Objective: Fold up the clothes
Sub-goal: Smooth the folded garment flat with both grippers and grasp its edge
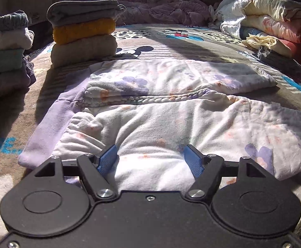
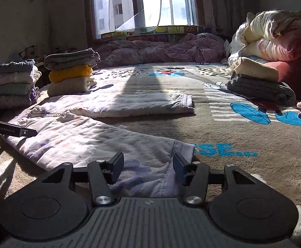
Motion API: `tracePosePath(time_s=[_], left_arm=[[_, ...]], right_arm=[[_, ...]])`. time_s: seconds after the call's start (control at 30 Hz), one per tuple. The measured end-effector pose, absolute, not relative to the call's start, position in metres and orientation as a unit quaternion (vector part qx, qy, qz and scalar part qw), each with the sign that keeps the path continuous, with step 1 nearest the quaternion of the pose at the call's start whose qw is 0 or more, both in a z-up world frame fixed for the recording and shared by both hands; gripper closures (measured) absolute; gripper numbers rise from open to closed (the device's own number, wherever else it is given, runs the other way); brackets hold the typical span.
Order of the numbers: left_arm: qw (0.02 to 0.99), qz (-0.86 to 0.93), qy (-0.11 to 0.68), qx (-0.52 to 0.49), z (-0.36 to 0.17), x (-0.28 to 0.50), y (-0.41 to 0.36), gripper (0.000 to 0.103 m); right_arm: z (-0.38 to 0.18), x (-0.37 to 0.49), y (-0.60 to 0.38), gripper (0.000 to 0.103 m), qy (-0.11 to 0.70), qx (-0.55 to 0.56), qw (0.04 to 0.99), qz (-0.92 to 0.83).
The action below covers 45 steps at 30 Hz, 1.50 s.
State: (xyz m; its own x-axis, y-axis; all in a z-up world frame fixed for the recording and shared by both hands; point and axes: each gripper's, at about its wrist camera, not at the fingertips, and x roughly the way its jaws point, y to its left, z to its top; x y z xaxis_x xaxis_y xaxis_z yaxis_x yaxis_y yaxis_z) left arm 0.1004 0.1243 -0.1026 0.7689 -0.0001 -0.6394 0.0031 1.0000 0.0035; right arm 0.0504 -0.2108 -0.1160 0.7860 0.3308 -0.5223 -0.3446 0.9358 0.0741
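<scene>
Where sunlight falls across the bed, the pyjama trousers lie spread flat on the cartoon blanket, white fleece with faded lilac and orange flowers, lilac cuffs and a gathered waistband, one leg stretched toward the window. Both the left gripper and the right gripper sit with jaws parted over the near leg, grasping nothing. Folded stacks stand at the left edge.

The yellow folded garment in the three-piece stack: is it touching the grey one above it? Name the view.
Touching. In the right wrist view, the grey garment lies directly on the yellow garment, with no gap between them.
</scene>
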Motion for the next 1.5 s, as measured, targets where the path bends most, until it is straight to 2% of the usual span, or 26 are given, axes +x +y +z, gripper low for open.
tracePosePath(time_s=[0.03, 0.17, 0.4, 0.57, 0.73, 1.07, 1.1, 1.13, 1.17, 1.2, 1.23, 1.27, 1.3, 1.33, 1.5], left_arm=[[0.940, -0.002, 0.340, -0.007, -0.097, 0.095, 0.128, 0.026], [0.951, 0.007, 0.307, -0.041, -0.081, 0.062, 0.146, 0.025], [0.963, 0.037, 0.266, 0.018, -0.068, 0.026, 0.156, 0.023], [0.952, 0.035, 0.280, 0.118, -0.086, 0.020, 0.149, 0.021], [0.942, 0.043, 0.270, 0.195, -0.100, 0.024, 0.142, 0.021], [0.905, 0.058, 0.245, 0.343, -0.126, 0.034, 0.128, 0.022], [0.900, 0.060, 0.242, 0.358, -0.128, 0.035, 0.127, 0.023], [0.895, 0.061, 0.239, 0.372, -0.131, 0.036, 0.126, 0.028], [0.895, 0.064, 0.240, 0.371, -0.131, 0.038, 0.126, 0.032], [0.896, 0.066, 0.240, 0.368, -0.132, 0.040, 0.127, 0.043], [0.897, 0.069, 0.241, 0.365, -0.132, 0.042, 0.128, 0.058], [0.898, 0.071, 0.242, 0.362, -0.132, 0.045, 0.129, 0.066], [0.900, 0.073, 0.239, 0.357, -0.131, 0.046, 0.129, 0.075], [0.903, 0.075, 0.236, 0.352, -0.130, 0.047, 0.130, 0.079], [0.938, 0.089, 0.198, 0.269, -0.102, 0.059, 0.138, 0.087]], right_arm=[[-0.118, 0.047, -0.207, 0.040, 0.274, -0.028, 0.944, 0.182], [-0.114, 0.035, -0.212, 0.036, 0.264, -0.033, 0.946, 0.186], [-0.110, 0.004, -0.212, 0.035, 0.228, -0.121, 0.947, 0.191], [-0.121, -0.009, -0.191, 0.031, 0.218, -0.221, 0.930, 0.197], [-0.125, -0.008, -0.184, 0.027, 0.200, -0.262, 0.926, 0.184], [-0.130, -0.004, -0.178, 0.033, 0.166, -0.314, 0.919, 0.168], [-0.130, -0.004, -0.178, 0.034, 0.164, -0.317, 0.919, 0.169], [-0.130, -0.003, -0.178, 0.039, 0.162, -0.320, 0.918, 0.170], [-0.130, -0.002, -0.179, 0.050, 0.162, -0.320, 0.917, 0.172], [-0.130, -0.001, -0.179, 0.054, 0.162, -0.320, 0.917, 0.176], [-0.129, 0.001, -0.179, 0.062, 0.163, -0.316, 0.917, 0.180], [-0.128, 0.002, -0.179, 0.073, 0.164, -0.311, 0.918, 0.184], [-0.126, 0.004, -0.179, 0.077, 0.165, -0.306, 0.919, 0.187], [-0.124, 0.005, -0.180, 0.080, 0.161, -0.299, 0.922, 0.187], [-0.102, 0.014, -0.187, 0.087, 0.116, -0.251, 0.945, 0.177]])
